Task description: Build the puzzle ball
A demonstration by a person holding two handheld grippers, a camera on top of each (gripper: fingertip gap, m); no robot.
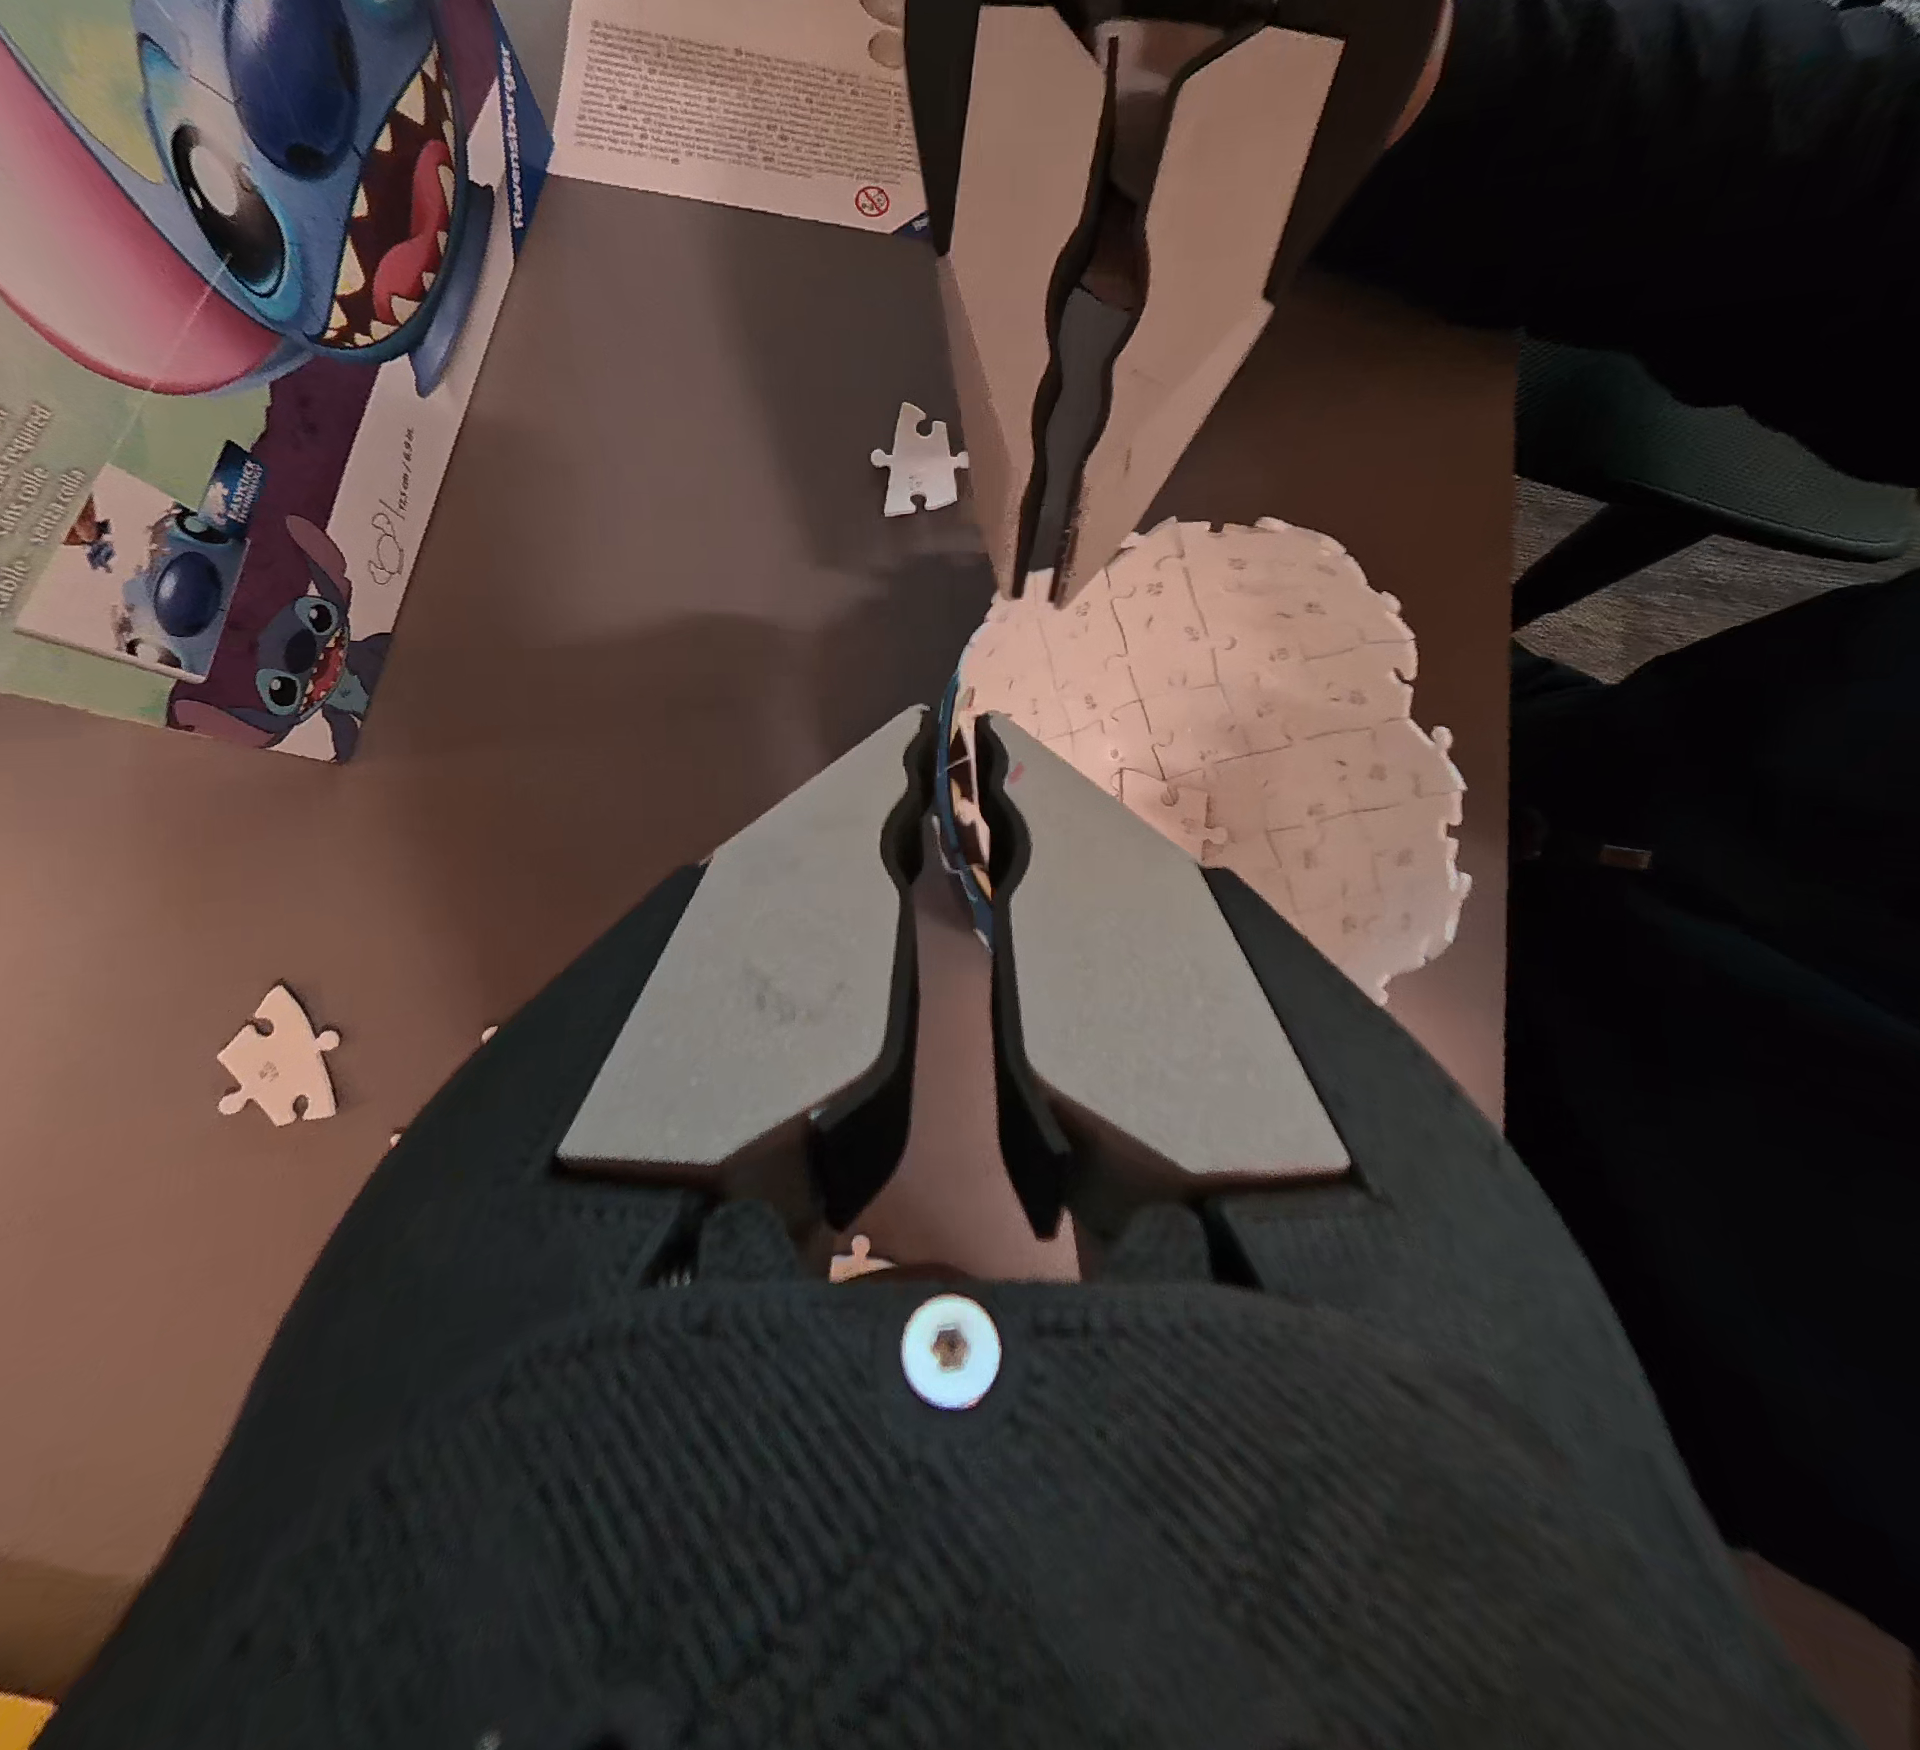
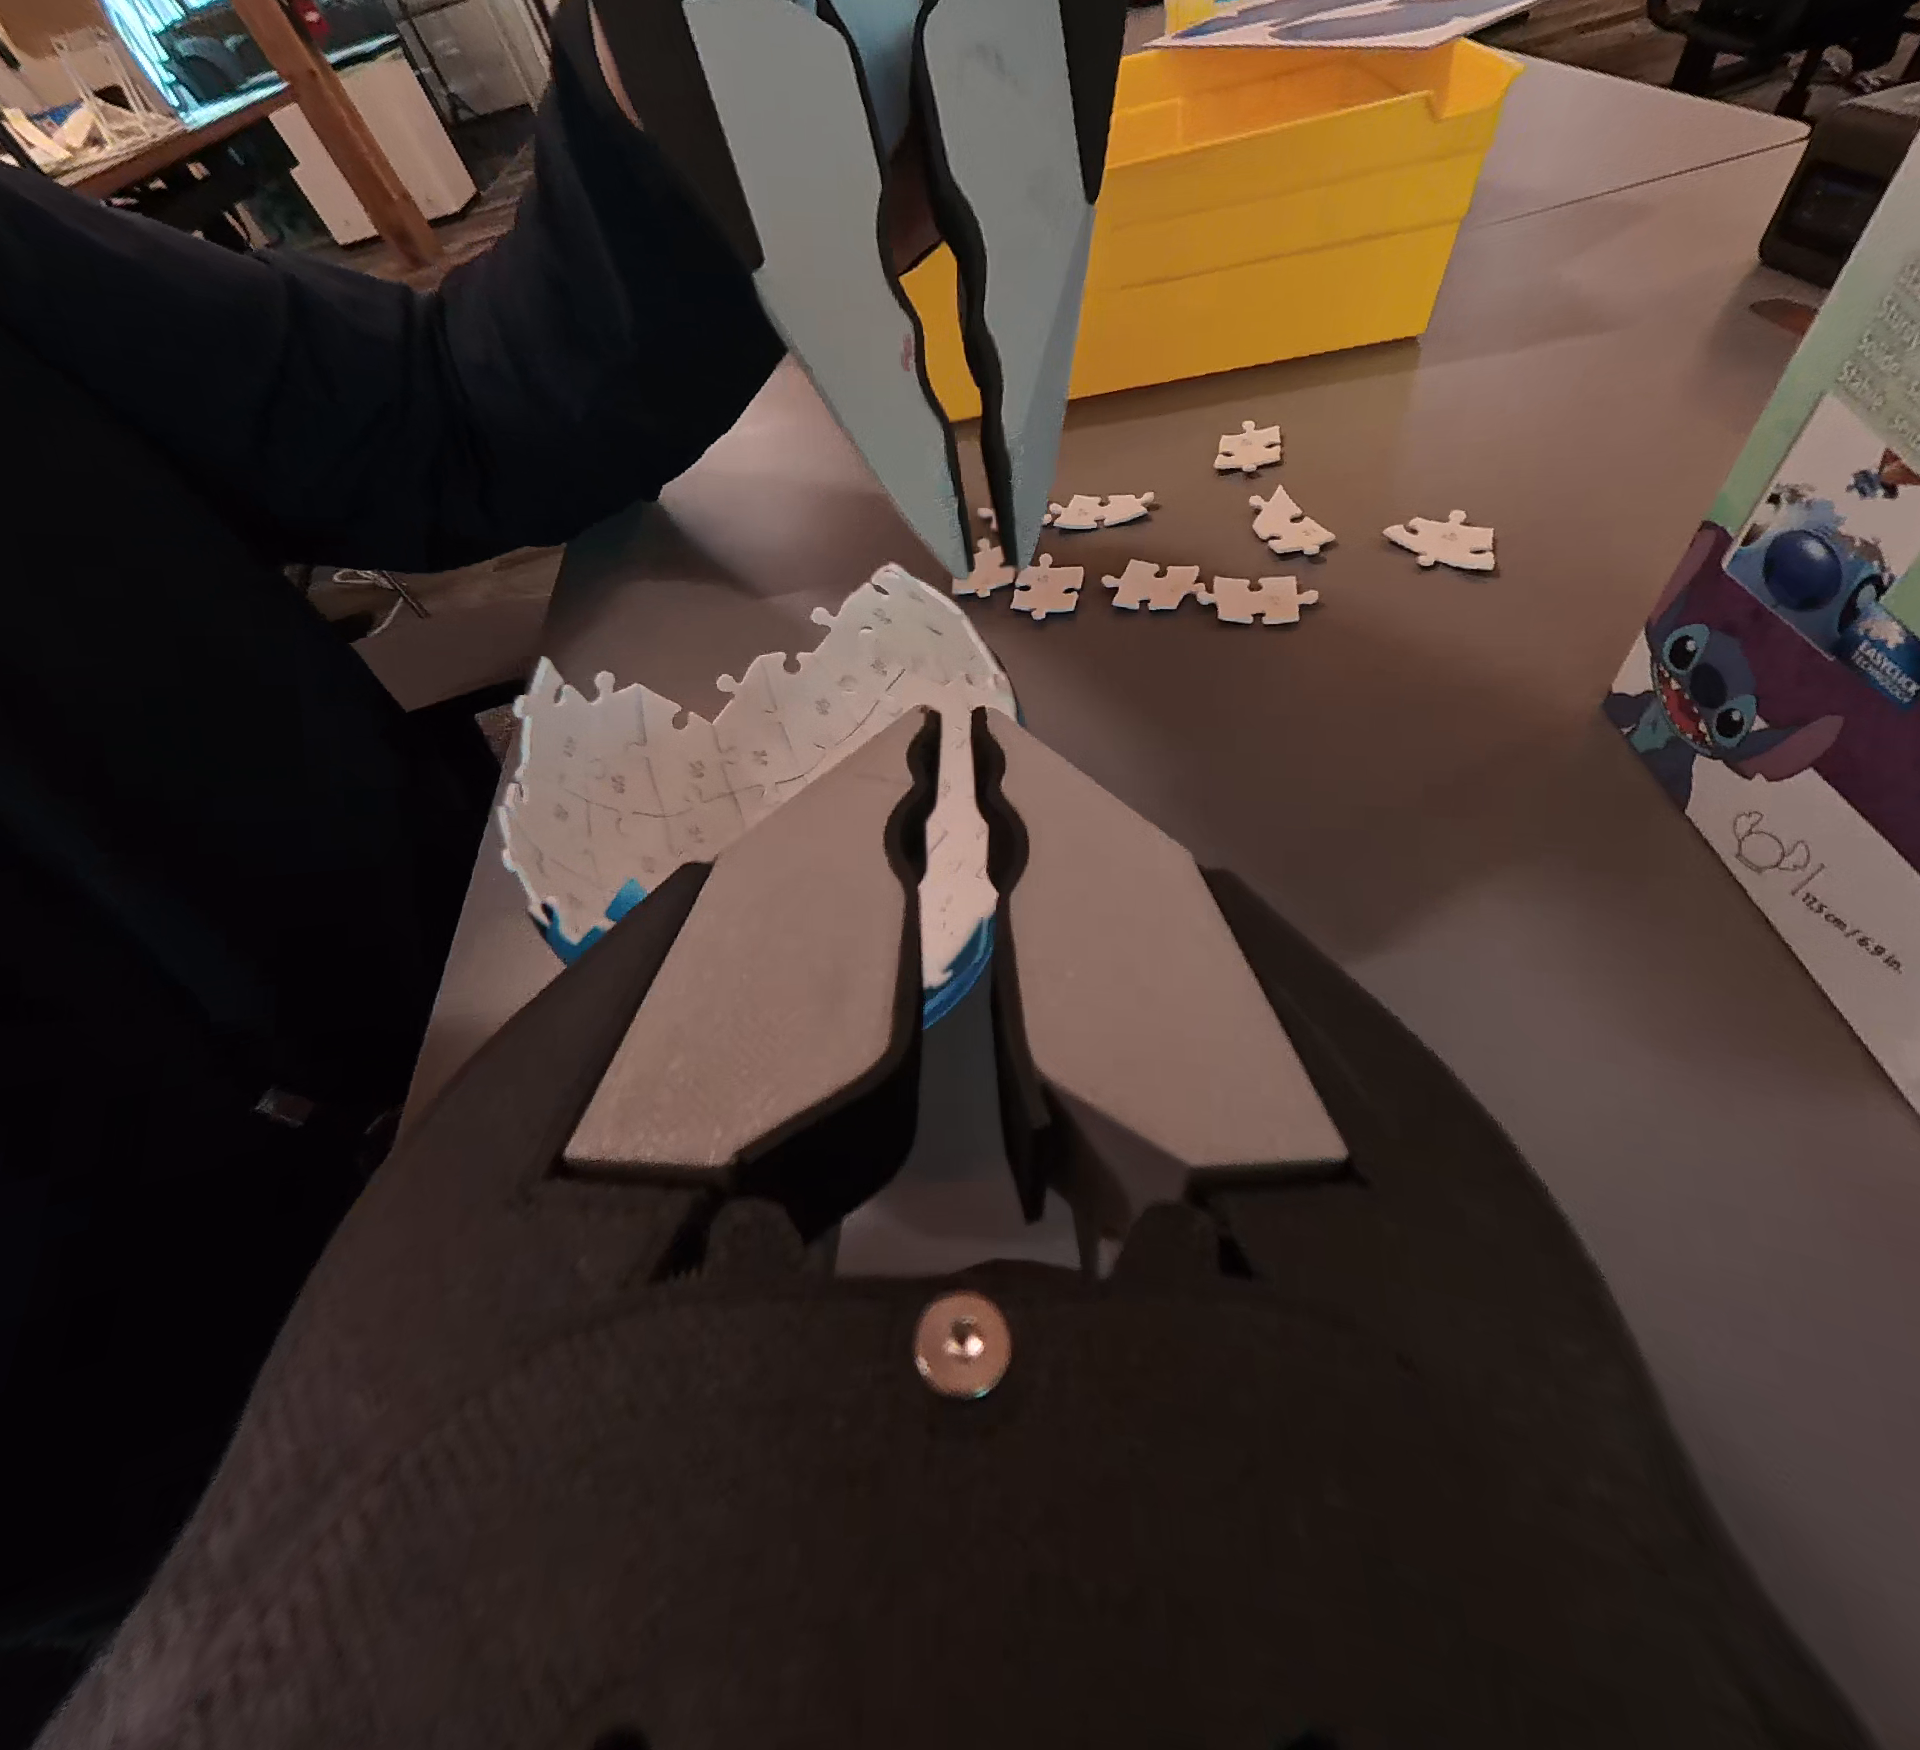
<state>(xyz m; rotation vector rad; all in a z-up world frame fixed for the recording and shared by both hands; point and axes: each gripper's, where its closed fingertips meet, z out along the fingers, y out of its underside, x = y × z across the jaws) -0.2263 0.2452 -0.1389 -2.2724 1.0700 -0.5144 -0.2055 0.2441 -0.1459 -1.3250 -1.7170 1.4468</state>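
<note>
The half-built puzzle ball (image 1: pixel 1268 724) is a white bowl-shaped shell with a jagged rim and a blue outer face, standing on the grey table. It also shows in the right wrist view (image 2: pixel 665 765). My left gripper (image 1: pixel 951 724) is shut to a narrow slit and empty, just above the shell's rim; it comes in from the top of the right wrist view (image 2: pixel 987 557). My right gripper (image 2: pixel 951 718) is shut to a slit too, its tips touching the shell's rim in the left wrist view (image 1: pixel 1039 594). Loose white pieces (image 2: pixel 1153 583) lie beyond the shell.
The puzzle box (image 1: pixel 260 142) and an instruction sheet (image 1: pixel 727 38) lie at the far side. Single pieces (image 1: pixel 920 462) (image 1: pixel 278 1056) lie nearby. A yellow bin (image 2: pixel 1299 225) stands behind the loose pieces. The person's dark sleeve (image 2: pixel 312 350) hangs near the table edge (image 1: pixel 1507 661).
</note>
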